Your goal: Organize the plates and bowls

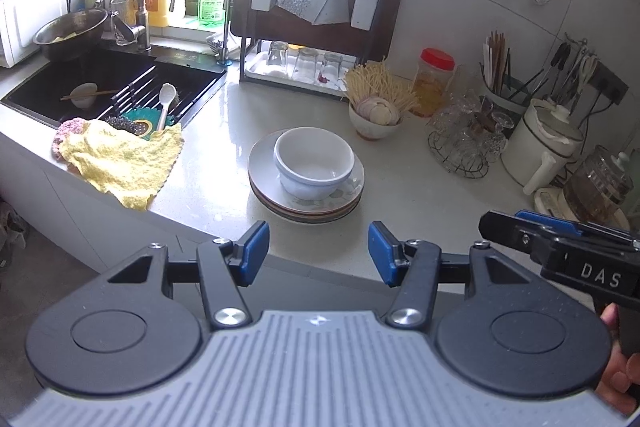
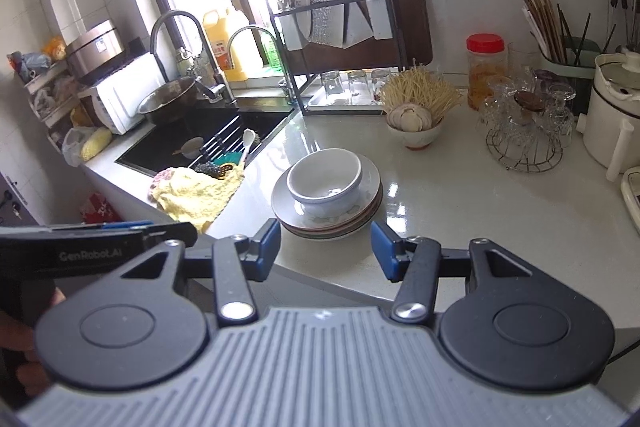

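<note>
On the pale countertop: stack of plates with white bowl upon it, at twelve o'clock from left gripper and right gripper alike. Both empty, fingers apart; about equally near, likely either could reach.

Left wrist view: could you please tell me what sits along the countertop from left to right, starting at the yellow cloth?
Yellow cloth → stack of plates with the white bowl on top → wire rack of glassware → white kettle.
</note>
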Action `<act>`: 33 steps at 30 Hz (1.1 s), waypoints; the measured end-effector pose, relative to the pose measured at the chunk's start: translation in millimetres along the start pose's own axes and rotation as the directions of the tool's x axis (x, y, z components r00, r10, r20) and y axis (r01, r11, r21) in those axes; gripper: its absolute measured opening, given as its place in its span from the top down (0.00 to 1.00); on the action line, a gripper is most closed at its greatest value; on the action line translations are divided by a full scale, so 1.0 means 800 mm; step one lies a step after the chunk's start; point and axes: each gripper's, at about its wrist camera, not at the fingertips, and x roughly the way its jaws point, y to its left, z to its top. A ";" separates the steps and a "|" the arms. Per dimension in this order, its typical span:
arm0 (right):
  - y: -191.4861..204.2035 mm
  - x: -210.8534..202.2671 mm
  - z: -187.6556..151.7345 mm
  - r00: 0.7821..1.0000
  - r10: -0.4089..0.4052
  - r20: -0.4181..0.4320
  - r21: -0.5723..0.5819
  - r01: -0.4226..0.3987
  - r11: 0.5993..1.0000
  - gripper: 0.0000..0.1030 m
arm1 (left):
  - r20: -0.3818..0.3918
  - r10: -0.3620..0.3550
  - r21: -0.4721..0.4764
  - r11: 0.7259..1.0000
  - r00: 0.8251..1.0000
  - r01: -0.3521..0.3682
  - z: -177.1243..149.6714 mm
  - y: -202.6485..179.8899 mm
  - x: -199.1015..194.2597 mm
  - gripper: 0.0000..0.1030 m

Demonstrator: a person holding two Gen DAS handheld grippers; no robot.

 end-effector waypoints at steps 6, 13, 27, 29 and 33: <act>0.004 0.004 0.005 1.000 0.008 0.025 -0.008 -0.008 1.000 0.48 | 0.009 0.009 -0.007 1.000 1.000 -0.009 0.006 0.002 -0.008 0.40; -0.003 0.009 0.006 1.000 0.015 0.009 -0.019 -0.014 1.000 0.48 | 0.038 0.024 -0.018 1.000 0.999 -0.023 0.011 -0.003 -0.009 0.33; -0.018 0.001 0.004 0.998 0.016 0.056 -0.064 -0.013 0.998 0.16 | 0.043 0.097 -0.033 0.995 0.994 -0.095 0.005 -0.010 -0.007 0.07; -0.018 0.000 0.004 0.998 0.009 0.057 -0.069 -0.005 0.998 0.16 | 0.044 0.104 -0.026 0.994 0.994 -0.103 0.006 -0.010 -0.008 0.06; -0.021 0.001 0.003 0.999 -0.009 0.049 -0.052 0.011 0.999 0.15 | 0.051 0.112 -0.011 0.994 0.992 -0.112 0.007 -0.013 -0.010 0.05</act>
